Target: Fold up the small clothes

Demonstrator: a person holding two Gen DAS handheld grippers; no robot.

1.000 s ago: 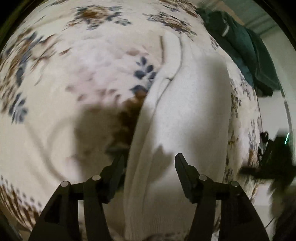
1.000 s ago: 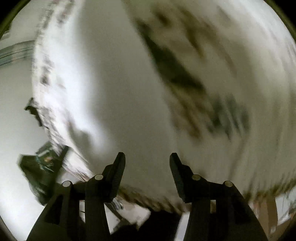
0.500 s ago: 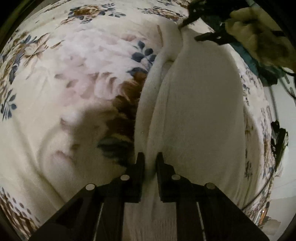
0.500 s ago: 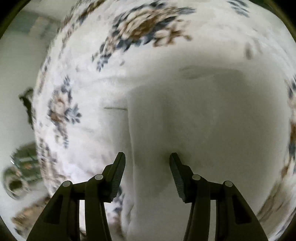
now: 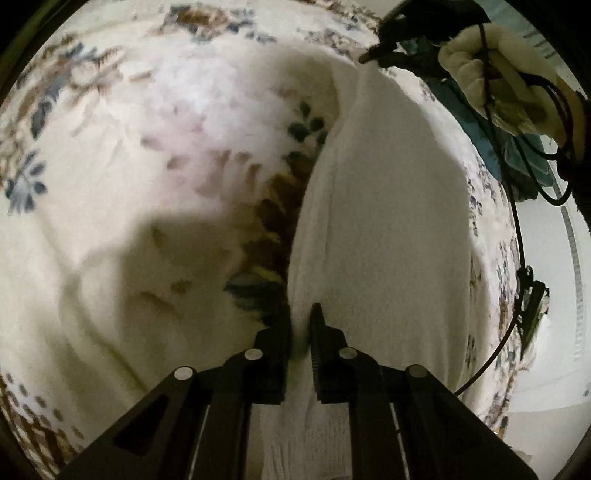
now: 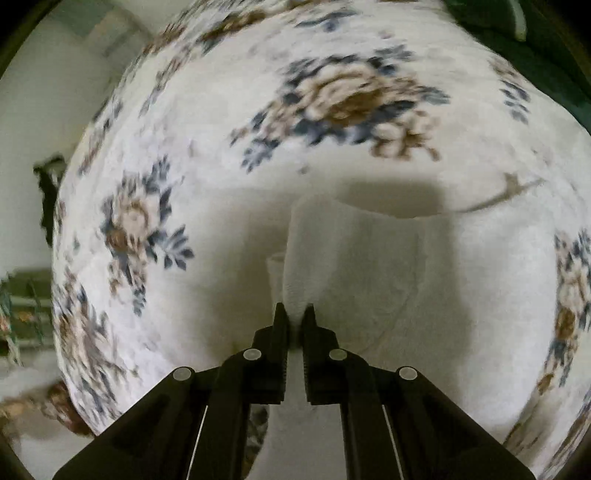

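A white knit garment point(image 5: 388, 221) lies lengthwise on a floral bedspread point(image 5: 147, 147). My left gripper point(image 5: 299, 314) is shut on the garment's near left edge, with cloth pinched between the pads. At the garment's far end a gloved hand point(image 5: 476, 62) holds my right gripper point(image 5: 369, 57) on the far corner. In the right wrist view that gripper point(image 6: 294, 312) is closing tight on a raised fold of the white garment point(image 6: 369, 266), and the pads press on the cloth.
A dark green garment point(image 5: 517, 162) lies at the bed's far right; it also shows as a dark green garment point(image 6: 480, 14) in the right wrist view. A black cable point(image 5: 517, 240) hangs along the bed's right edge. Pale floor lies beyond the bedspread point(image 6: 332, 99).
Both grippers went from open to shut on the white garment. The right gripper swept across the bed to the garment's far corner, and the left one sank onto the near edge.
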